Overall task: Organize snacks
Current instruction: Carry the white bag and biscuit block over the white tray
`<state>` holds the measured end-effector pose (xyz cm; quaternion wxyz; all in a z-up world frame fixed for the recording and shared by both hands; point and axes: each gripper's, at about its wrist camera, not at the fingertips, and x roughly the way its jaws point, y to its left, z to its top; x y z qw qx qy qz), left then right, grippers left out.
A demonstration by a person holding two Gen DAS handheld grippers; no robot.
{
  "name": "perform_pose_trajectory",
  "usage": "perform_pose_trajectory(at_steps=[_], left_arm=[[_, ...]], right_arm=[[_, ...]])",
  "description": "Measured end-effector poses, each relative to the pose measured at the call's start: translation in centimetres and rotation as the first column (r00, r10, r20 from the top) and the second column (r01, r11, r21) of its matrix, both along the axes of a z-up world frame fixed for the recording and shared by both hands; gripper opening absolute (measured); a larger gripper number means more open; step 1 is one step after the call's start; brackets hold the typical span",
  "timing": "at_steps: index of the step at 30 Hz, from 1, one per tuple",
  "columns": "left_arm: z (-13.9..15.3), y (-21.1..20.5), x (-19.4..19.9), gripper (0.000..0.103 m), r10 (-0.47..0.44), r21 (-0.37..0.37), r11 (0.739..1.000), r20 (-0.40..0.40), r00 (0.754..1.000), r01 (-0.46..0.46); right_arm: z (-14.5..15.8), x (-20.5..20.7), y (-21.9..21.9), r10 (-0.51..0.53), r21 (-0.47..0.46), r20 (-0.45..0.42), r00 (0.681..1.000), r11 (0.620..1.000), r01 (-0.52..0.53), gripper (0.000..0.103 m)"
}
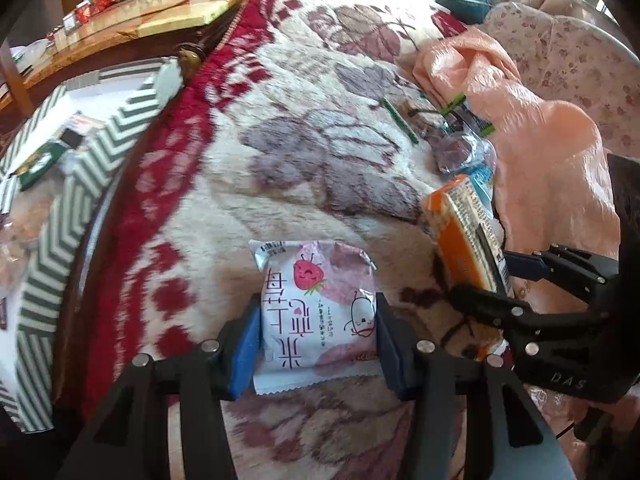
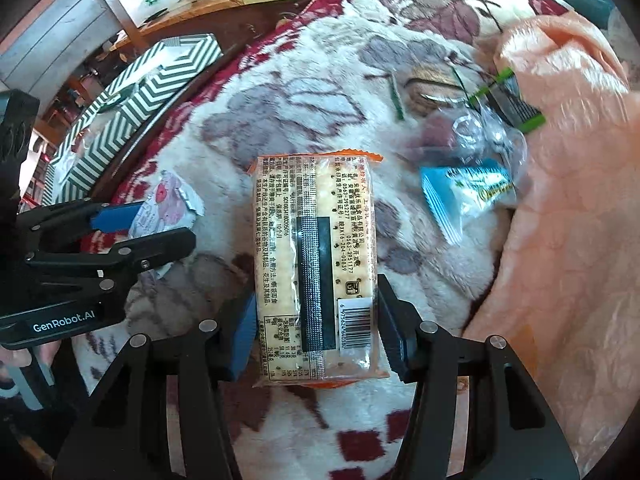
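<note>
A pink-and-white strawberry snack packet sits between the blue pads of my left gripper, which press on both its sides above the floral blanket. In the right wrist view this left gripper comes in from the left with the same packet in it. My right gripper is shut on an orange cracker pack, whose printed back and barcode face up. In the left wrist view the right gripper holds the cracker pack on edge at the right.
A green-and-white chevron box stands open off the blanket's left edge. A peach plastic bag lies at the right. A blue packet and clear green-edged wrappers lie beside it. A wooden table stands behind.
</note>
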<state>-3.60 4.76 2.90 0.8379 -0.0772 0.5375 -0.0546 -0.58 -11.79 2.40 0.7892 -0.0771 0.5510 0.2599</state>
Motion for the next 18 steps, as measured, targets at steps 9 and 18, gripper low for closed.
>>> perform_pose_trajectory(at_steps=[9, 18], left_arm=[[2.2, 3.4, -0.9, 0.054, 0.081, 0.037, 0.996, 0.062, 0.995, -0.083], [3.8, 7.5, -1.6, 0.054, 0.175, 0.072, 0.980, 0.115, 0.978, -0.184]], right_arm=[[1.9, 0.3, 3.2, 0.038, 0.009, 0.031, 0.999, 0.999, -0.038, 0.053], [4.0, 0.6, 8.2, 0.116, 0.002, 0.063, 0.991, 0.993, -0.117, 0.053]])
